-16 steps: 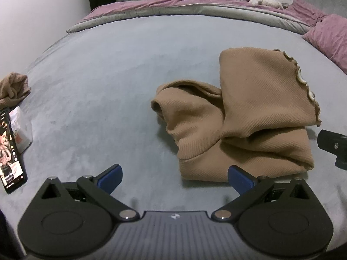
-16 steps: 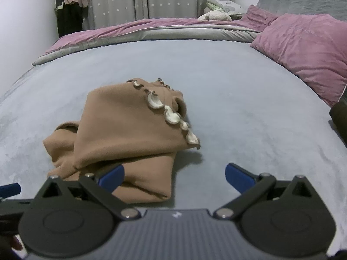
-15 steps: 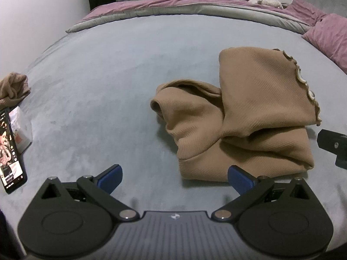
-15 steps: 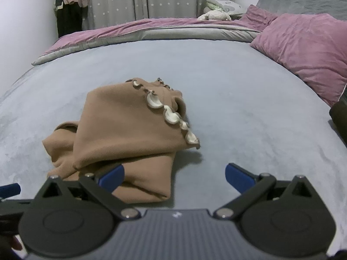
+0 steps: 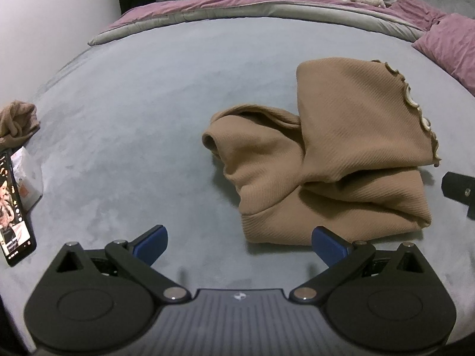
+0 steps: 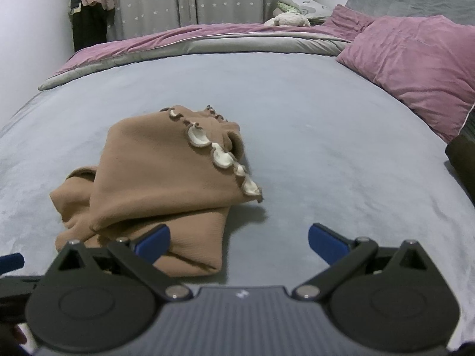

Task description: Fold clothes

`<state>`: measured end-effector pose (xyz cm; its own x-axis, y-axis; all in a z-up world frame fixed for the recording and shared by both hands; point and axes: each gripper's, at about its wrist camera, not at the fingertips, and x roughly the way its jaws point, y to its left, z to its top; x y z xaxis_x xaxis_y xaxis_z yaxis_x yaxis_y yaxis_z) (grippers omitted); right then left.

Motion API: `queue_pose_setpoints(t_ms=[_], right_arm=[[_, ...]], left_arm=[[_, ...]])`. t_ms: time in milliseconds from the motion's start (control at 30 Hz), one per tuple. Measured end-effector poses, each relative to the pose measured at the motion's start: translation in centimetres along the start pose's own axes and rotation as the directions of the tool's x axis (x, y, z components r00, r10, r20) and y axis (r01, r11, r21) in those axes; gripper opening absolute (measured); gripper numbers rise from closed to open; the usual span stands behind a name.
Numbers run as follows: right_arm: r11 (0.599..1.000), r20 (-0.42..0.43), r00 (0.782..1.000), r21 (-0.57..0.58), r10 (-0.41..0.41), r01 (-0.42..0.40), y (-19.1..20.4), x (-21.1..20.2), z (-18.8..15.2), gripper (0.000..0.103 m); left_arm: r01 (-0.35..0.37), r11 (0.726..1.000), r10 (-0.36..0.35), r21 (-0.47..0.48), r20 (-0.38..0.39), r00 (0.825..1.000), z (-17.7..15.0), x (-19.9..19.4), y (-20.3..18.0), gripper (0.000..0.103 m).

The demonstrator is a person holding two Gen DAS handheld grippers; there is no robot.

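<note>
— What's going on down here by the edge of the bed (image 5: 124, 124)?

— Both tongs are hovering with their blue tips spread wide and nothing between them. The left gripper (image 5: 239, 244) is sitting just short of the tan garment (image 5: 341, 160), its right tip almost at the near hem. The right gripper (image 6: 239, 243) is hanging beside it, its left tip over the garment's near corner.

— Anything changing since half a second ago?

— Hardly. The tongs are staying put and the garment isn't shifting. So I'm reading this as a pause, not a grab.

— And the garment?

— It's lying bunched in layers on the grey cover, the scalloped trim (image 6: 219, 155) on top, a rolled lump sticking out left. Loosely folded, not tidy; whether they're finishing or about to redo it, I can't tell.

— Farther off?

— A phone (image 5: 14, 204) is lying at the left edge, pink pillows (image 6: 415, 68) beyond.
</note>
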<state>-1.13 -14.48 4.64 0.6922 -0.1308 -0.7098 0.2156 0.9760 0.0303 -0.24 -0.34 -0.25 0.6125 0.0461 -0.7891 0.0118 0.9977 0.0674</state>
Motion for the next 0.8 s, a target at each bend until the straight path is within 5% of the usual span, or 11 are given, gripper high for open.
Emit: queue_pose_setpoints(t_ms=[800], right_arm=[[1.000, -0.009, 1.000, -0.030, -0.007, 0.007, 2.1, 0.8, -0.1, 0.103]], left_arm=[[-0.016, 0.999, 0.015, -0.046, -0.010, 1.000, -0.1, 0.5, 3.8, 0.103]])
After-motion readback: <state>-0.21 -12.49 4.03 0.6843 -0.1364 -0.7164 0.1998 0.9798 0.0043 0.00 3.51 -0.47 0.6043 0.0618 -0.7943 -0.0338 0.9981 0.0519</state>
